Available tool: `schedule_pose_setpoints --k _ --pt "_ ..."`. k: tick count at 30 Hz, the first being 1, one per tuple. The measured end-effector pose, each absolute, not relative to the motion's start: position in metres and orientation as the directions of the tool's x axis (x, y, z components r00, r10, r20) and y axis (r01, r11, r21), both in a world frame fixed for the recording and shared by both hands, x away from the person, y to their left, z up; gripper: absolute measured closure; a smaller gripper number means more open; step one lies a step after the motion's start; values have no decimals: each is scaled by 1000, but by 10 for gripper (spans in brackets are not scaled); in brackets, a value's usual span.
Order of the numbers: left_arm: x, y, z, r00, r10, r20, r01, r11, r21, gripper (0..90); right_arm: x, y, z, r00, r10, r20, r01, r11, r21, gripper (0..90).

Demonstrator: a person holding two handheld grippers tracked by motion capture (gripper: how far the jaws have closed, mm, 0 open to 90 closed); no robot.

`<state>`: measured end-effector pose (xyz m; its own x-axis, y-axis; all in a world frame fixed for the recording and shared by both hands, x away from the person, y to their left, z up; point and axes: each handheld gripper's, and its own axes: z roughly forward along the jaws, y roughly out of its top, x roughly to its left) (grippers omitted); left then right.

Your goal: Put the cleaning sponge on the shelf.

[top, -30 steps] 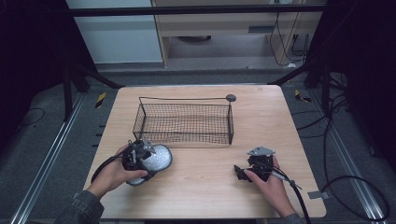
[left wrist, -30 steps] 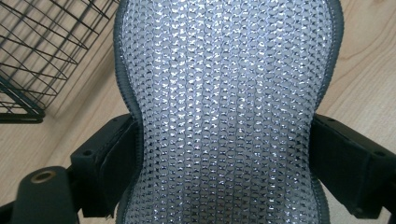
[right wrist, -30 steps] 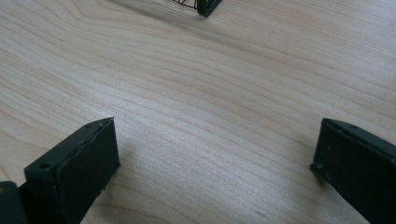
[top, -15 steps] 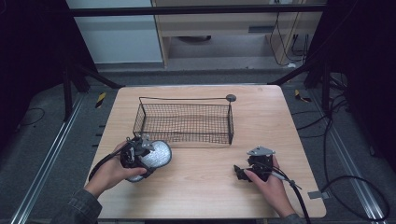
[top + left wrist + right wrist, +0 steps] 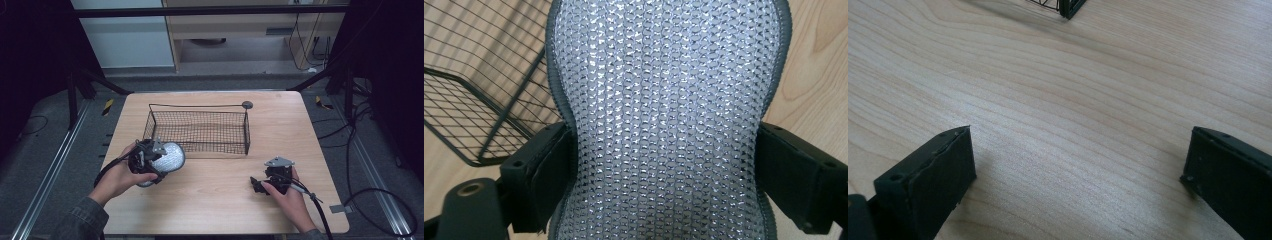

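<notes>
Pad (image 5: 167,156) pinched at its waist by left gripper (image 5: 150,159), jaws pressed into both grey-bound edges, silver mesh face bulging between them in the left gripper view (image 5: 664,120). Held just off the near-left corner of basket (image 5: 200,131), over table (image 5: 220,200), near but apart from the wire wall. Likely step in hand: carrying pad up and over that wall into basket. Best done by lifting first, enough for the pad's hanging lower edge to clear the top rim, then moving forward and slightly right toward the basket's middle before lowering. Worth keeping the squeeze steady, since soft knit may slip or fold if loosened midway. Worth watching the wire rim at the corner: mesh cloth could snag there, and a snag could drag the light basket along. Sensible to tilt pad flat before release, so as to land lying on the wire floor rather than propped against a side. Release only once low inside, jaws opened fully, then drawn straight up. Right gripper (image 5: 265,184) resting on table near the front right, well apart from basket, jaws spread wide with nothing between them in the right gripper view (image 5: 1078,175); free to steady the basket wall if needed, otherwise best kept clear.
</notes>
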<state>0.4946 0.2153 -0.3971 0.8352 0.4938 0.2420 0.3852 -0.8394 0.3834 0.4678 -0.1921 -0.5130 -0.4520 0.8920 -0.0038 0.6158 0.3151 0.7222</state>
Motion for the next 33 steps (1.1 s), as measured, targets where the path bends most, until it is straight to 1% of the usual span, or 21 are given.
schedule_pose_setpoints --k 7,13,33 --pt "499 211 -379 833 478 280 357 -850 387 125 468 -192 -513 -451 892 -4 616 315 722 4" --pt "506 209 -366 826 480 295 352 -848 396 124 468 -192 -513 -452 892 -4 616 316 722 4" --pt "527 197 -343 825 441 355 307 -875 375 125 468 -192 -513 -456 890 -8 613 321 722 7"
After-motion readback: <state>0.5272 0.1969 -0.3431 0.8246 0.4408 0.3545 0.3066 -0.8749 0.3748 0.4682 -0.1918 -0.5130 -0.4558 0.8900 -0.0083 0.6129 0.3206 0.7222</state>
